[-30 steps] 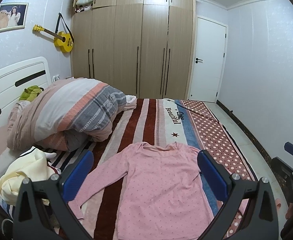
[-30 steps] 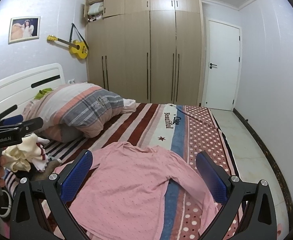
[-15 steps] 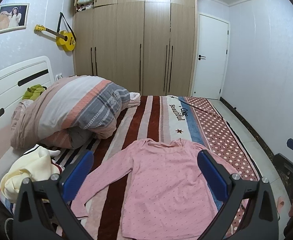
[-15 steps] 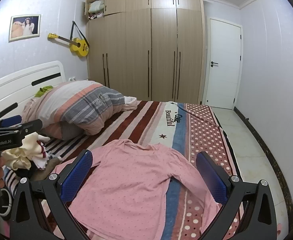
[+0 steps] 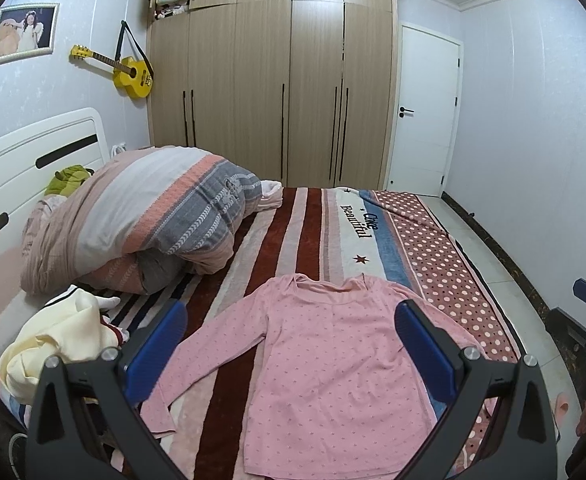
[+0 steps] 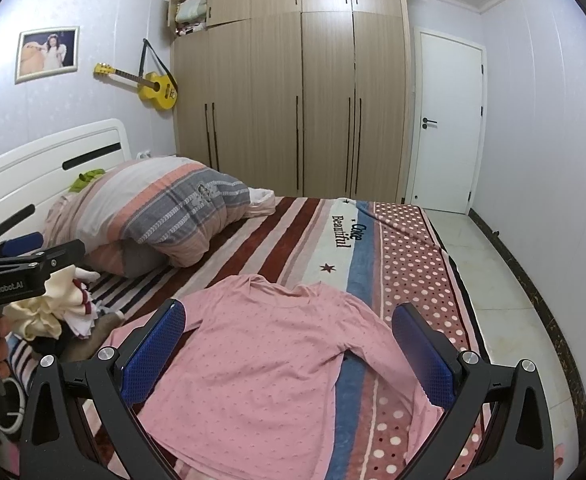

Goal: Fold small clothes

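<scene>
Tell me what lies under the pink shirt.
The pink shirt lies flat on the striped blanket covering the bed. Maroon, pink, white and blue stripes run out from beneath it, with a polka-dot band beside it. Whatever the fabric covers directly is hidden.

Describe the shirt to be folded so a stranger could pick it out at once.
Start at the bed with the striped blanket, wardrobe behind it. On the near part lies the pink long-sleeved shirt, spread flat, collar toward the wardrobe. Unlike the crumpled cream garment near the headboard and the rolled striped duvet, it is plain pink with tiny dots.
</scene>
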### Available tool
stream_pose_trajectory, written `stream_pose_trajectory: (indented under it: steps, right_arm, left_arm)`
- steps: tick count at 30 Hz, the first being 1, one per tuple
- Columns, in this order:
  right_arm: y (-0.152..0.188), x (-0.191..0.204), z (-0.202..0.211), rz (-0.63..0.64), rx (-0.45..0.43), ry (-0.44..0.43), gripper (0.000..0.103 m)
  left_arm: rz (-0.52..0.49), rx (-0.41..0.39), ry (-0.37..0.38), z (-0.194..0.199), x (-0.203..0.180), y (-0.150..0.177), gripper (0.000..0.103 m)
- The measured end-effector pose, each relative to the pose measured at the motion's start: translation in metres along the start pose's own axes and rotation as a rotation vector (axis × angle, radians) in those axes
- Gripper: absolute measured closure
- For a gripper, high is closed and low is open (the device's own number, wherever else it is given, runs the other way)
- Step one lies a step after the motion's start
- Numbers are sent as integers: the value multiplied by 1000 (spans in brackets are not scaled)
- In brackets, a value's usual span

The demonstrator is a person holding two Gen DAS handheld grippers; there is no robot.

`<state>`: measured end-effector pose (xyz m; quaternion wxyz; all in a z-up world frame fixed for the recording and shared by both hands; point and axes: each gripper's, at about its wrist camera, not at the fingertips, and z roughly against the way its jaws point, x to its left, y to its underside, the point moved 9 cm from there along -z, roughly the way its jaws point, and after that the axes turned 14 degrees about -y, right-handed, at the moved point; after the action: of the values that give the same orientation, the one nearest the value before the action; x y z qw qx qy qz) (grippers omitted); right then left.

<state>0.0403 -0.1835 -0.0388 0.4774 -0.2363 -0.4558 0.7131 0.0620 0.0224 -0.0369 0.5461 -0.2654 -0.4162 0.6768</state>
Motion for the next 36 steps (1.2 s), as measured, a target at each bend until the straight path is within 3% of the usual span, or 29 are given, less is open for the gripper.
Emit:
stream_pose_trajectory:
  steps: [13,19,21,28,36]
  right_arm:
    - [6,-26,-5,-102,35,-7,1]
    - [28,-69,7,-203,75,62,3]
    - [44,-88,12,-248,100,97,14]
    - [129,-174,27,-397,224,181,30]
    - [245,-267,20,-558,395,188,44]
  left_arm:
    - [-27,22,46,-15,-24,-9,1]
    - [-54,93,161,-37,-66,0,1]
    - [-67,138,204,-47,-87,9,1]
    - [-107,256,295,-83,-177,50,1]
    - [-164,351,278,-119,-275,117,1]
